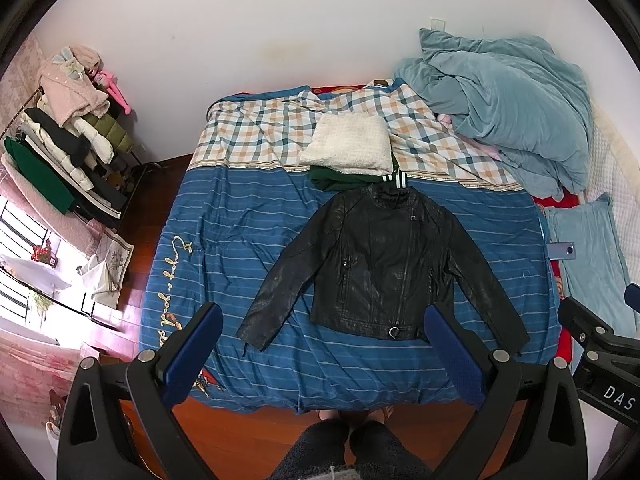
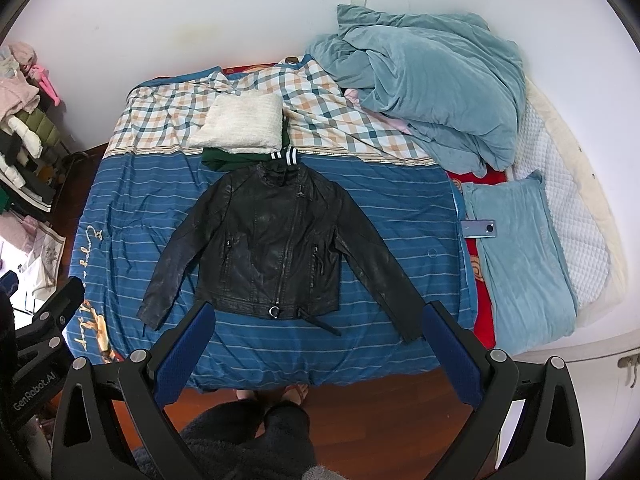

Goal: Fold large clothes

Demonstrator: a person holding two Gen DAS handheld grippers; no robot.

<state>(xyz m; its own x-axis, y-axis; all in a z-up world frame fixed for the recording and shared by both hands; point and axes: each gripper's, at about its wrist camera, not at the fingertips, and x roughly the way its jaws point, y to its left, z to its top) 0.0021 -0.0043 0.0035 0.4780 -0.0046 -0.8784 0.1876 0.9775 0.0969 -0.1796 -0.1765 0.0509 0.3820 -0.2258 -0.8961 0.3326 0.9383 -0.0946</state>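
A black leather jacket [image 1: 380, 264] lies flat and face up on the blue striped bedspread [image 1: 240, 240], both sleeves spread out; it also shows in the right wrist view [image 2: 276, 248]. Behind its collar lies a stack of folded clothes: a white fleecy one [image 1: 348, 144] on a dark green one [image 1: 340, 182]. My left gripper [image 1: 324, 356] is open and empty, held high above the bed's near edge. My right gripper [image 2: 320, 356] is open and empty too, held high above the near edge by the jacket's hem.
A crumpled teal duvet [image 1: 508, 108] is piled at the bed's far right, with a teal pillow [image 2: 520, 256] and a phone [image 2: 480, 229] beside it. A clothes rack [image 1: 64, 148] stands at the left. My legs and feet [image 2: 276, 396] stand on the wooden floor.
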